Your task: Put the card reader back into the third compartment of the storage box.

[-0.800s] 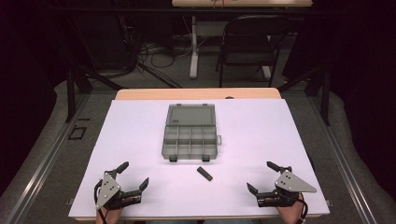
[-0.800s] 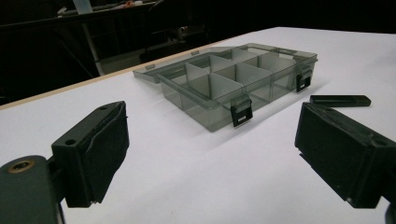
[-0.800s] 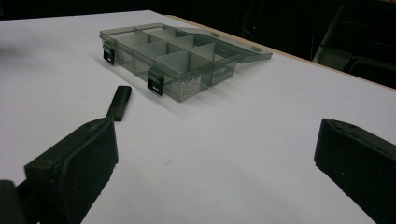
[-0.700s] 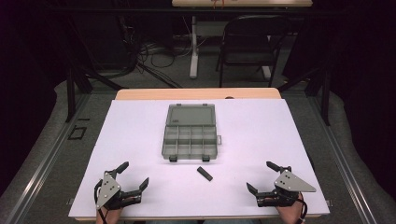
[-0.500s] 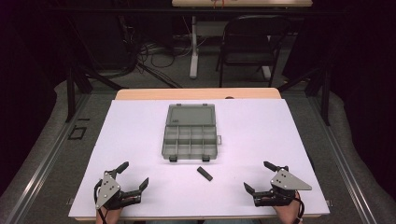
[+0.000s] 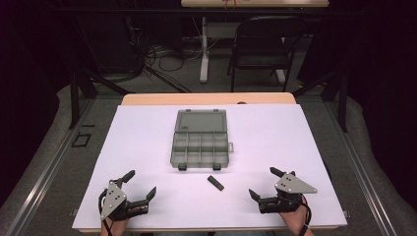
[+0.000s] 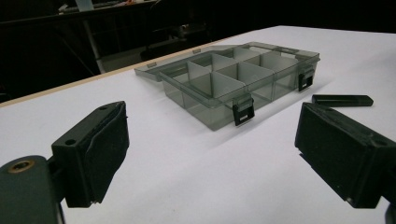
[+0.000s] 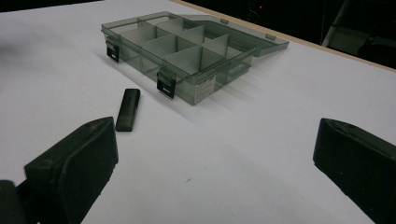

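Note:
A smoky-grey clear organizer box [image 6: 201,146] lies open at the table's middle, its lid [image 6: 200,120] laid flat behind it and its divided compartments looking empty. A small black bar [image 6: 215,183] lies just in front of the box, toward its right latch. My left gripper [image 6: 141,183] rests open near the front left edge, and my right gripper [image 6: 262,182] rests open near the front right. From the left gripper [image 7: 210,154], the box [image 7: 243,81] and bar [image 7: 342,100] sit ahead. From the right gripper [image 8: 215,163], the bar [image 8: 128,109] lies left of centre before the box [image 8: 182,46].
A white sheet [image 6: 147,142] covers the table, with a wooden edge [image 6: 206,98] showing at the far side. A dark folding chair [image 6: 260,44], a table leg and cables stand on the floor beyond.
My right gripper has shifted a little to the left, toward the black bar. The left gripper, box and bar have stayed where they were.

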`<state>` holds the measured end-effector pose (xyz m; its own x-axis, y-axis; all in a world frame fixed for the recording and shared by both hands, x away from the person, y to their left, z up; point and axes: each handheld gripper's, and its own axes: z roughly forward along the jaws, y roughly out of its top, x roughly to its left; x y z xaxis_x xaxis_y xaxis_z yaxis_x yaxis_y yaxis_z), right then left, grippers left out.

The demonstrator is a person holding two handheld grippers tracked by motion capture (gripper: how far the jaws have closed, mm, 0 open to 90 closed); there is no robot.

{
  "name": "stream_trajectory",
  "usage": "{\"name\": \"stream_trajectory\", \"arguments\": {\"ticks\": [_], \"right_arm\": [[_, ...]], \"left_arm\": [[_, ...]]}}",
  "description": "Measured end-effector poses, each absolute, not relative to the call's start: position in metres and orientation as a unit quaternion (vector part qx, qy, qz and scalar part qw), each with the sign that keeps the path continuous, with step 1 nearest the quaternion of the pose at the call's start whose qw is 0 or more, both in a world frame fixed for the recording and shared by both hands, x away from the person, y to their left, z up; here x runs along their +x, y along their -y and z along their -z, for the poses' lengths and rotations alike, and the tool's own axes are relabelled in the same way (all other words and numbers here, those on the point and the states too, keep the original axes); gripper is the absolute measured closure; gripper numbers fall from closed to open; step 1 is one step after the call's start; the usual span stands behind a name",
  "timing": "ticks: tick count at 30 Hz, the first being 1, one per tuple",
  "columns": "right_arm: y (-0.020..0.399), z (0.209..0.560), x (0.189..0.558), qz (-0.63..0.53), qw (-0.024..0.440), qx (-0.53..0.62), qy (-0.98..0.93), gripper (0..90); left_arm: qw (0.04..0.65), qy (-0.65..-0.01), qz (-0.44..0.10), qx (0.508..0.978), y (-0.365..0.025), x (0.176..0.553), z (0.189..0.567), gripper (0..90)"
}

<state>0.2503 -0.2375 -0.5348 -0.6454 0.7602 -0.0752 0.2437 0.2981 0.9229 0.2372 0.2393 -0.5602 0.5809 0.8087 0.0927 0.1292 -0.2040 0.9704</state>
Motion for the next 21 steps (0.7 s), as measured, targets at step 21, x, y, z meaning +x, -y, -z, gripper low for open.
{"name": "stream_trajectory", "arguments": {"ticks": [21], "right_arm": [[0.207, 0.533, 0.268, -0.48, 0.241, 0.336, -0.773, 0.0]], "left_arm": [[0.535, -0.331, -0.317, 0.71, -0.24, 0.237, 0.559, 10.0]]}}
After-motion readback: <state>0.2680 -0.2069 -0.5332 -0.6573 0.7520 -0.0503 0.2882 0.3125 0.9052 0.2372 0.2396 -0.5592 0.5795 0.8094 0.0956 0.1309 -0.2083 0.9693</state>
